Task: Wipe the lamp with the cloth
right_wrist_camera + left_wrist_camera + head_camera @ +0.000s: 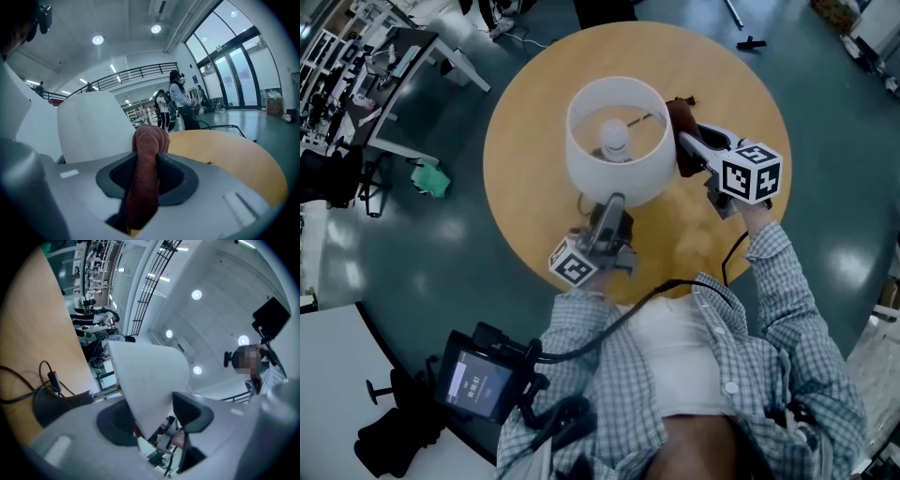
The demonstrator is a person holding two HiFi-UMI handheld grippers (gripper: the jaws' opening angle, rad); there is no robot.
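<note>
Lamp point(628, 187) stood upright near the centre of the frame on the round wooden tabletop point(741, 103). White shade point(150, 376) open at the top, bulb point(615, 139) showing inside. Reddish-brown cloth point(680, 117) sat at the shade's right side, just beside its outer wall; contact could not be told. Right gripper point(686, 142) came in from the right, fingers narrowed and pinching the cloth, which stuck out past their tips. Left gripper point(611, 204) reached up from below centre, fingers clamped on the shade's lower rim, one either side of the wall. Teal floor point(412, 281) all round.
</note>
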